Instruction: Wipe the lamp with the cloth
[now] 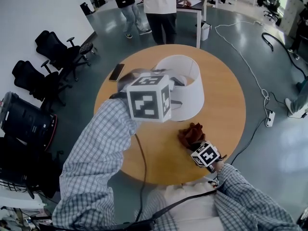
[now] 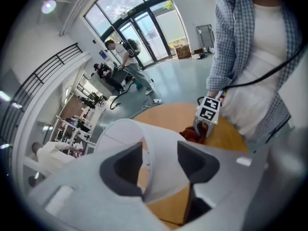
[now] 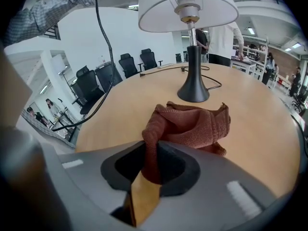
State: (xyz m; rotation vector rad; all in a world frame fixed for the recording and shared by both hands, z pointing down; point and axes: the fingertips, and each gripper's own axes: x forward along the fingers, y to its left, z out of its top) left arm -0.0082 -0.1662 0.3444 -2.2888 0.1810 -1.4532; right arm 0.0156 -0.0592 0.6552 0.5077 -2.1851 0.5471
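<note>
The lamp's white shade (image 1: 188, 91) stands on the round wooden table (image 1: 226, 105). My left gripper (image 1: 156, 81) hovers at the shade's top rim. In the left gripper view the left gripper (image 2: 160, 160) is open, and the thin shade wall (image 2: 161, 172) passes between its pads without being squeezed. The reddish-brown cloth (image 1: 190, 131) lies bunched on the table in front of the lamp. My right gripper (image 1: 199, 146) is shut on it. The right gripper view shows a fold of the cloth (image 3: 192, 124) pinched in the right gripper (image 3: 149, 165), with the lamp's black base (image 3: 193, 88) just beyond.
A phone (image 1: 117, 72) lies at the table's far left edge. The lamp's black cable (image 3: 163, 70) trails over the tabletop. Office chairs (image 1: 53, 57) stand to the left. People stand at a desk (image 1: 161, 8) behind. A white cable and power strip (image 1: 269, 117) lie on the floor at the right.
</note>
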